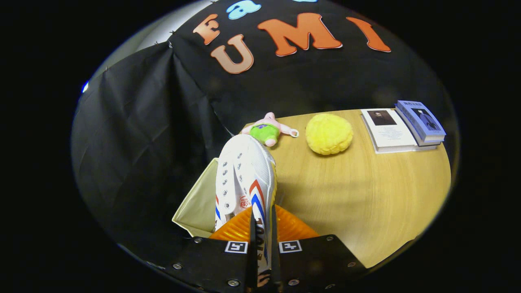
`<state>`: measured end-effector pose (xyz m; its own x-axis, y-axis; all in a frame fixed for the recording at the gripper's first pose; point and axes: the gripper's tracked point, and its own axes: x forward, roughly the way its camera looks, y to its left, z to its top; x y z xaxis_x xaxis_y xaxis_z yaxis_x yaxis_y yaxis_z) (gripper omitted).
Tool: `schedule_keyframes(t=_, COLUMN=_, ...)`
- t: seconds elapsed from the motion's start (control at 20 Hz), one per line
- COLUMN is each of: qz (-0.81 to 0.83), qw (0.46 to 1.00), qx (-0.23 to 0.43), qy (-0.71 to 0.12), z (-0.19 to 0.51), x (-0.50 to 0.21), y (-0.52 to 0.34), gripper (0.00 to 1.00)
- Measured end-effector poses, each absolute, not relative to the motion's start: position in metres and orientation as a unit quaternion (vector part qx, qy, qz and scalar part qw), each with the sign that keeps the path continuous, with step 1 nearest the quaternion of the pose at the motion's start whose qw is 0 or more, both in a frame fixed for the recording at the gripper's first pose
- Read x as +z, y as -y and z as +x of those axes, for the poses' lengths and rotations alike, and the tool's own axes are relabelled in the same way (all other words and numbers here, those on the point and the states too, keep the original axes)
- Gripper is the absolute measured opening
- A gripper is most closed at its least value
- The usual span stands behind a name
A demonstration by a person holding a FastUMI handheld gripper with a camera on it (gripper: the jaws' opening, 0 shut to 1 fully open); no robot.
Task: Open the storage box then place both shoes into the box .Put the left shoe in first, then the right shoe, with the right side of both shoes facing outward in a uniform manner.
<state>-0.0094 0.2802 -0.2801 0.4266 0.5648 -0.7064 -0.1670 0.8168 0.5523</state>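
Observation:
A white sneaker (244, 179) with red and blue stripes hangs between my fingers, toe pointing away toward the far wall. My gripper (263, 248) is shut on the sneaker's heel collar. The shoe is held above the open cream storage box (199, 203), which sits at the left end of the wooden table. An orange ribbed piece (293, 228), which looks like the box's lid or flap, lies just ahead of the fingers under the shoe. The box's inside is mostly hidden by the shoe.
Beyond the shoe lie a pink and green plush toy (266, 129) and a yellow fluffy ball (329, 133). Two books (401, 127) rest at the far right of the wooden table (366, 195). Black cloth walls stand behind and to the left.

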Motion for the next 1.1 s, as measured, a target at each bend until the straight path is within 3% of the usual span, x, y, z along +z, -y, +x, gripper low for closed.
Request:
schedule_keyframes(t=0.4, qz=0.213, qw=0.797, qx=0.278, qy=-0.492, z=-0.02, x=-0.278, y=-0.366, gripper=0.13)
schedule_keyframes(t=1.0, qz=0.176, qw=0.797, qx=0.26, qy=-0.516, z=-0.014, x=-0.326, y=-0.402, gripper=0.13)
schedule_keyframes(t=1.1, qz=0.17, qw=0.79, qx=0.273, qy=-0.523, z=-0.02, x=-0.33, y=-0.41, gripper=0.18)
